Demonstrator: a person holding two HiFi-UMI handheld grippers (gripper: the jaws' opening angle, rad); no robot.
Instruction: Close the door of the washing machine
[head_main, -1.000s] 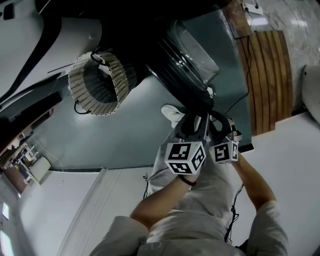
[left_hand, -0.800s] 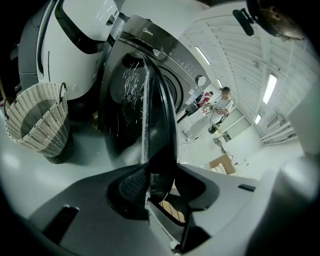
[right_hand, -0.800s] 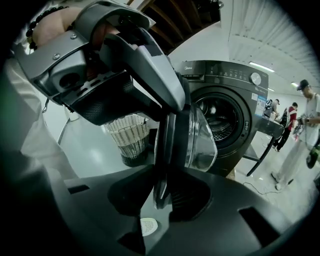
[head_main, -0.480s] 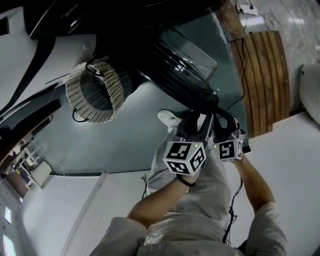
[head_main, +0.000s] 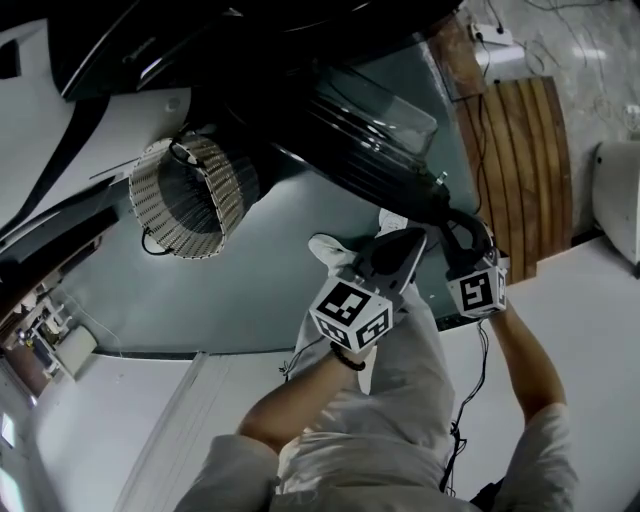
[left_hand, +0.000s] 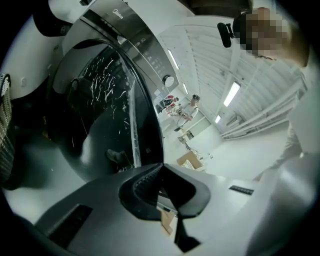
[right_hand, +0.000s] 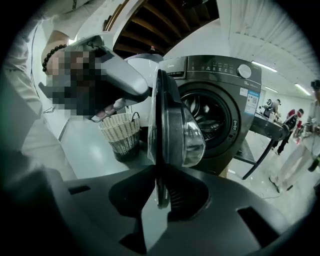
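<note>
Left gripper (head_main: 408, 243) has drawn off the door (head_main: 375, 125), jaws together, empty; right gripper (right_hand: 160, 171) alone clamps its rim to swing it shut

From the head view, the two grippers, held close side by side a second ago, have drawn apart. The right gripper (head_main: 448, 208) has travelled toward 3 o'clock and slightly up, its jaws closed on the rim of the door (head_main: 385, 110). The near edge of the door has swung the same way with it. The left gripper (head_main: 416, 240) has slipped back toward 8 o'clock and tilted over, with its jaws together and clear of the rim. A second white shoe (head_main: 392, 220) has come into sight at 12 o'clock from the left gripper.
</note>
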